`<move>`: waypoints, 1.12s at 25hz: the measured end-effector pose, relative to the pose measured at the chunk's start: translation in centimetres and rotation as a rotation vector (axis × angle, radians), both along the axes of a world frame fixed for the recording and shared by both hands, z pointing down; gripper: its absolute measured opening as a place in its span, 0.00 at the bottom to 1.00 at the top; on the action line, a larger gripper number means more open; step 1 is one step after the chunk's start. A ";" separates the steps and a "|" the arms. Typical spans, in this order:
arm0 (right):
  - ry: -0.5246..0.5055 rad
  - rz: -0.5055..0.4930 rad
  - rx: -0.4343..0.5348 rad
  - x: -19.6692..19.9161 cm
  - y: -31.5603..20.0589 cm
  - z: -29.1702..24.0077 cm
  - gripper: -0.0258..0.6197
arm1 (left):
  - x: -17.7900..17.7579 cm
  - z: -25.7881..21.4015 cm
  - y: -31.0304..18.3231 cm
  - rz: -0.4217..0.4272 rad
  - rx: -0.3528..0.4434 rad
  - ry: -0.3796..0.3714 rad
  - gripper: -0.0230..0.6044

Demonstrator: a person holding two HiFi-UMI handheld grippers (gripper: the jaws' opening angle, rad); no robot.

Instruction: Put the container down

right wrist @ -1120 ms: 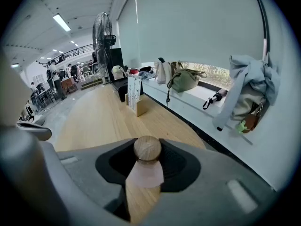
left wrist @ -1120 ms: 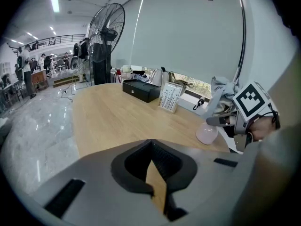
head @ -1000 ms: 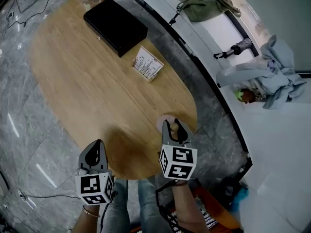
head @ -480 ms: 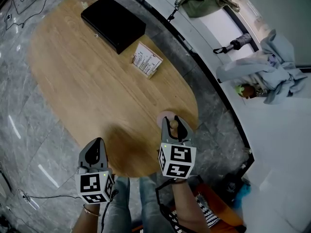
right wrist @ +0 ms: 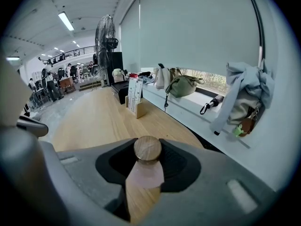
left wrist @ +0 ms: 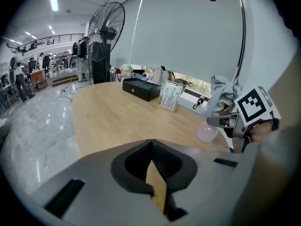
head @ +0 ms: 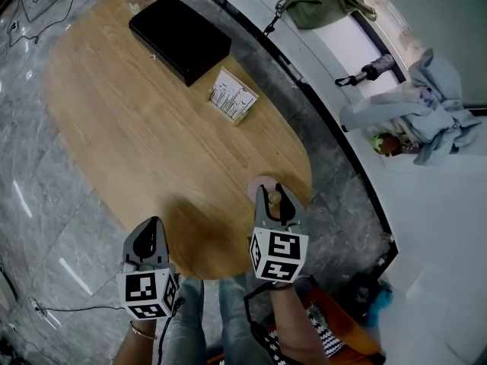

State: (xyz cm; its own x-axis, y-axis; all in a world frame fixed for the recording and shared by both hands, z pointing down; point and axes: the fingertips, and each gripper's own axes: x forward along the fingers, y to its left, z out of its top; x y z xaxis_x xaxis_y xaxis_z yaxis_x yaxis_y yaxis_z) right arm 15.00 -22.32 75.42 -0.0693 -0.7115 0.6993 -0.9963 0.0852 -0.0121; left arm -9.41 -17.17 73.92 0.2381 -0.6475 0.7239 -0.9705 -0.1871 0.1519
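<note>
The container is standing upright on the oval wooden worktop near its right edge, long axis vertical and wooden lid pointing up; the right hand-held gripper is grasping it about the top; the left hand-held gripper is hovering clenched, empty; grey marble floor is gleaming all around.

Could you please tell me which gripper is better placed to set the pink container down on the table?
Right. The right gripper clasps the pink container by its wooden lid at the near edge of the table. The left gripper is shut, empty and off to the side.
</note>
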 end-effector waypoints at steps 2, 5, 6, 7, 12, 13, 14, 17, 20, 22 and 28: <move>-0.005 -0.005 0.016 0.0 0.0 0.0 0.25 | 0.0 0.0 0.0 0.001 0.000 0.001 0.03; -0.010 -0.016 0.024 -0.1 0.0 -0.1 0.25 | 0.2 0.1 -0.1 0.004 -0.011 0.009 0.03; -0.008 -0.020 0.022 -0.1 -0.1 -0.1 0.25 | 0.3 0.2 -0.1 0.004 -0.015 0.012 0.03; -0.004 -0.023 0.018 -0.1 -0.1 -0.1 0.25 | 0.4 0.2 -0.1 0.005 -0.018 0.014 0.03; -0.010 -0.034 0.010 -0.3 0.0 0.1 0.28 | 0.5 0.5 0.2 0.008 -0.027 0.013 0.03; -0.014 -0.040 0.010 -0.3 0.1 0.1 0.28 | 0.6 0.6 0.3 0.008 -0.030 0.012 0.03; -0.016 -0.046 0.011 -0.3 0.1 0.1 0.29 | 0.6 0.6 0.3 0.008 -0.032 0.011 0.03; -0.016 -0.056 0.009 -0.4 0.2 0.0 0.29 | 0.7 0.6 0.4 0.010 -0.034 0.008 0.03; -0.022 -0.061 0.012 -0.3 0.3 -0.3 0.30 | 0.9 0.5 0.3 0.010 -0.032 0.005 0.03; -0.025 -0.068 0.011 -0.4 0.3 -0.4 0.30 | 0.9 0.4 0.2 0.008 -0.030 0.006 0.03; -0.018 -0.087 0.004 -0.2 0.6 -1.1 0.30 | 1.0 -0.4 -0.7 -0.011 -0.011 0.011 0.03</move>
State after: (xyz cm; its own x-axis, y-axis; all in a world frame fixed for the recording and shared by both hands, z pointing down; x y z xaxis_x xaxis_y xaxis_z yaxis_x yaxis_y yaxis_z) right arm 14.81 -21.71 74.29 -0.1442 -0.7048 0.6946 -0.9847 0.1719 -0.0299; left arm -8.39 -17.86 73.55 0.2392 -0.6423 0.7282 -0.9707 -0.1746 0.1648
